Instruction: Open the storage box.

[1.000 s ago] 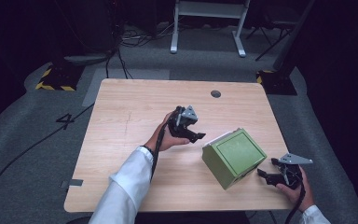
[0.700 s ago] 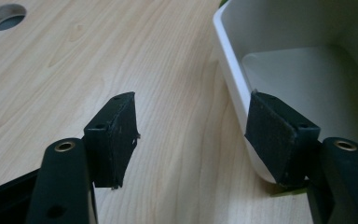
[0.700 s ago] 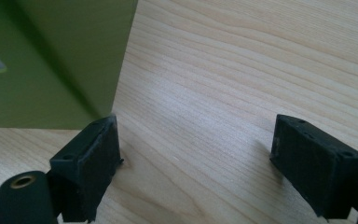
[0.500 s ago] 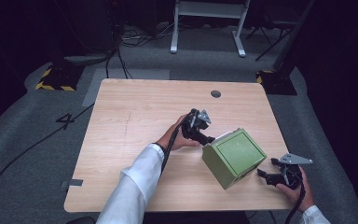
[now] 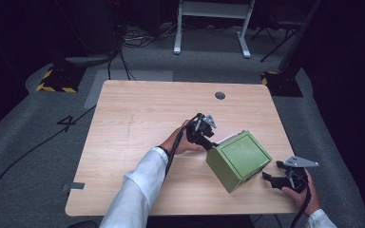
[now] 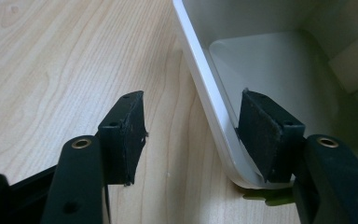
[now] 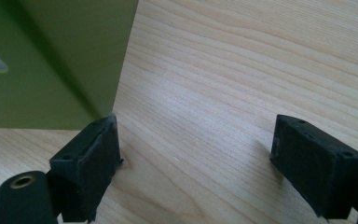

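While left gripper (image 6: 191, 135) fingers straddle white rim of box (image 5: 240, 159), spread wide, nothing clamped: grasp not yet made. Right gripper (image 7: 196, 158) wide open, empty, box corner by one finger, on desk (image 5: 138, 118).

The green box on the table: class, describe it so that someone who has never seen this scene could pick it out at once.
Start at the wooden table and look to its near right part, between the left gripper and the right gripper. There sits the green box, a cube lying on its side. Its flat olive-green outside and white inside, facing the left gripper, set it apart from the black grippers.
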Available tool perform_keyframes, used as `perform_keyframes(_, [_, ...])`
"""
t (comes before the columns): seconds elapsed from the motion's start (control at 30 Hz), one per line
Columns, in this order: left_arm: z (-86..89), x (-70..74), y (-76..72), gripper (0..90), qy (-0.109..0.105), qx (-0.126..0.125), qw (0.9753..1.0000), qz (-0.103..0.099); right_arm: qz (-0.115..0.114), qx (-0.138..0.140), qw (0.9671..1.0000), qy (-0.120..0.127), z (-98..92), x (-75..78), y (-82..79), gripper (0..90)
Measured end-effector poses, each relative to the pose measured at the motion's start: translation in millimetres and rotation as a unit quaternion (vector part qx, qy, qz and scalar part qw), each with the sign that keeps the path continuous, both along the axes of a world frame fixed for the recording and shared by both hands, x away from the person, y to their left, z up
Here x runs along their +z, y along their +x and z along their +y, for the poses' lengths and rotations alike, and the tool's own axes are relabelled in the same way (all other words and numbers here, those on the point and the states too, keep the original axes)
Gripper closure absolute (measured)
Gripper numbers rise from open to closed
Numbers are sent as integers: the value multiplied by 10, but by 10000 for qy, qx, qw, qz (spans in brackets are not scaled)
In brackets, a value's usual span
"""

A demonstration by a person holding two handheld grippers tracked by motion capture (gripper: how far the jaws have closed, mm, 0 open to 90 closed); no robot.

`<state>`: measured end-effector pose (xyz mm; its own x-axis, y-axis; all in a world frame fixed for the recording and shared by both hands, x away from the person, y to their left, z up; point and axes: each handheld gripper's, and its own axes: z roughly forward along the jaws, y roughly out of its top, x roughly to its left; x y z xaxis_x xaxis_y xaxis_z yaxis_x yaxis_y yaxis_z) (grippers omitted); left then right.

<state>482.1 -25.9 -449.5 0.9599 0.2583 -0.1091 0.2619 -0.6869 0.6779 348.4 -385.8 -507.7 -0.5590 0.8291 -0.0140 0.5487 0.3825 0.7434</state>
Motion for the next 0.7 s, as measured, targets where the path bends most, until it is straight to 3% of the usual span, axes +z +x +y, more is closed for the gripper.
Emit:
perform_keyframes(0.13, [26,-1,23,463,-49,20,10000,3,-2,6,10000,0,1,0,1,156])
perform_keyframes(0.4, [235,13,149,498,62,399,9991,-146,-3,7,10000,0,2,0,1,156])
perform_keyframes(0.43, [266,5,171,499,29,484,9988,-95,-3,5,10000,0,2,0,1,156])
perform_keyframes(0.7, [397,-4,265,514,23,708,9974,-150,-3,5,10000,0,2,0,1,156])
